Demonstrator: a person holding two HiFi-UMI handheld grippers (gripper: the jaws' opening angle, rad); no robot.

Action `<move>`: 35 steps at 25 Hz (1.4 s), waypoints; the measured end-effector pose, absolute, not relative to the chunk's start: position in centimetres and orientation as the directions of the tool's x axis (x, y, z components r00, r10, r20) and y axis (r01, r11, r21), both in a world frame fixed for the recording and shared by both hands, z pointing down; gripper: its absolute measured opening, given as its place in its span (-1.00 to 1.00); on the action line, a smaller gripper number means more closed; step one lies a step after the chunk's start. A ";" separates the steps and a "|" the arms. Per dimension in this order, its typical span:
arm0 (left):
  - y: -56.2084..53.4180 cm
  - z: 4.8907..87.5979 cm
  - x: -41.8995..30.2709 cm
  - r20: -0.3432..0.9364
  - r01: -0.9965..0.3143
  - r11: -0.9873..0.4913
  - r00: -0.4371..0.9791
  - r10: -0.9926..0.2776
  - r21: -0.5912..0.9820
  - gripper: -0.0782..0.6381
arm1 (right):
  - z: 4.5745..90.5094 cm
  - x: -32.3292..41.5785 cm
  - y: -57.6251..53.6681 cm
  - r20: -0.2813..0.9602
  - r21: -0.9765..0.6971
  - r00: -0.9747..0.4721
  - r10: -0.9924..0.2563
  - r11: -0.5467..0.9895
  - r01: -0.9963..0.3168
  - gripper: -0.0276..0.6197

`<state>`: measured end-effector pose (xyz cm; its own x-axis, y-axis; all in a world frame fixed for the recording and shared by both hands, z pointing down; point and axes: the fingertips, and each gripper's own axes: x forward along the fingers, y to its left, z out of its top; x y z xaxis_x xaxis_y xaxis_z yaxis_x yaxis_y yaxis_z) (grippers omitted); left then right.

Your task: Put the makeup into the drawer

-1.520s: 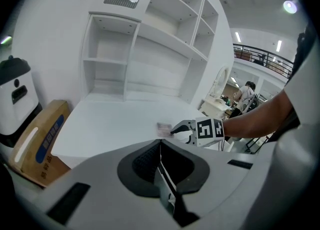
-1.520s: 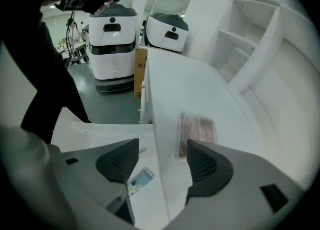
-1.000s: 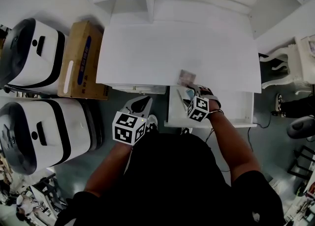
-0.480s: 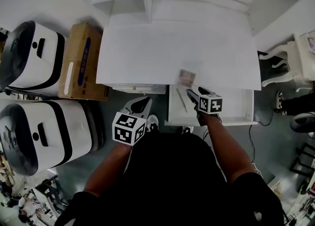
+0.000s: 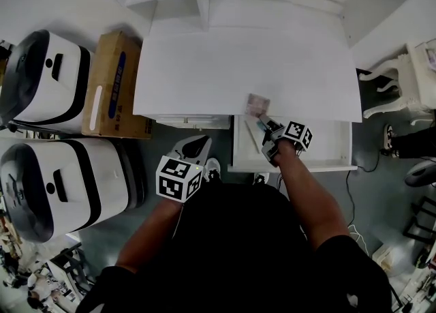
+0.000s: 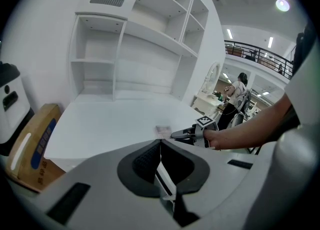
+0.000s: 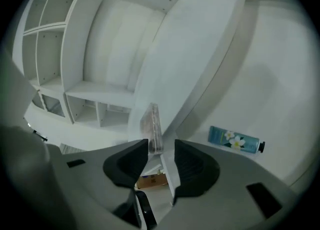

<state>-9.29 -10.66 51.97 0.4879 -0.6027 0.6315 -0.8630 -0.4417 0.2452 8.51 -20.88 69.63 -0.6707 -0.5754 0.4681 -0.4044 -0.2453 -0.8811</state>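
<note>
One palette (image 5: 257, 106) lies at the desk's (image 5: 238, 66) front edge, over the one open drawer (image 5: 327, 148); one blue tube (image 7: 234, 139) lies inside. The right gripper (image 5: 266, 127) has jaws half apart, just closing, with the palette at their tips, unpinched. The left gripper (image 5: 194, 144) has jaws together, empty.

The table (image 5: 238, 66) edge and the makeup palette (image 7: 151, 124) on it stand between the just-closing fingers (image 7: 192, 163) of the right gripper (image 5: 267, 136), barring the way ahead. Right of the fingers the open drawer (image 5: 327, 144) offers free room, save a blue tube (image 7: 234, 139). Beyond the palette the tabletop is open.
</note>
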 end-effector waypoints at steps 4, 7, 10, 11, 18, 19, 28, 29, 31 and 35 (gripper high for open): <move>-10.3 52.1 -9.8 0.635 -0.871 -0.427 0.476 -0.608 0.243 -0.75 | 69.6 8.3 -21.2 0.431 -0.901 -0.669 -0.605 -0.250 -0.355 -0.44; -10.0 52.2 -10.0 0.637 -0.874 -0.421 0.472 -0.610 0.244 -0.75 | 69.3 8.2 -21.4 0.410 -0.911 -0.672 -0.616 -0.243 -0.334 -0.54; -9.9 52.2 -10.1 0.635 -0.875 -0.419 0.471 -0.613 0.244 -0.75 | 69.1 8.3 -21.2 0.403 -0.914 -0.673 -0.621 -0.236 -0.329 -0.62; -9.9 52.1 -10.0 0.634 -0.874 -0.420 0.471 -0.613 0.244 -0.75 | 69.0 8.4 -21.1 0.401 -0.915 -0.673 -0.621 -0.232 -0.331 -0.62; -10.3 52.2 -9.6 0.630 -0.868 -0.434 0.480 -0.611 0.240 -0.75 | 66.0 9.3 -20.4 0.344 -0.935 -0.704 -0.621 -0.159 -0.316 -0.72; -10.4 52.4 -9.5 0.631 -0.867 -0.436 0.481 -0.609 0.241 -0.75 | 65.6 9.5 -20.3 0.335 -0.938 -0.711 -0.619 -0.145 -0.316 -0.72; -10.8 53.7 -8.1 0.647 -0.853 -0.460 0.498 -0.578 0.246 -0.75 | 63.4 11.4 -18.5 0.321 -0.929 -0.753 -0.575 -0.036 -0.369 -0.73; -10.9 53.7 -7.9 0.647 -0.852 -0.462 0.499 -0.576 0.246 -0.75 | 63.3 11.6 -18.2 0.327 -0.924 -0.760 -0.561 -0.021 -0.382 -0.73; -11.0 53.7 -7.5 0.647 -0.849 -0.467 0.503 -0.574 0.246 -0.75 | 63.4 12.0 -17.3 0.349 -0.910 -0.781 -0.517 0.012 -0.415 -0.73; -11.1 53.7 -6.9 0.644 -0.845 -0.475 0.508 -0.572 0.245 -0.75 | 64.7 12.4 -15.0 0.420 -0.873 -0.822 -0.384 0.078 -0.482 -0.73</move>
<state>-6.94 -11.13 53.67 0.5080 -0.5720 0.6440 -0.8453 -0.4747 0.2452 12.35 -14.97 64.71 -0.8222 -0.3842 0.4200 -0.4822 0.0781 -0.8726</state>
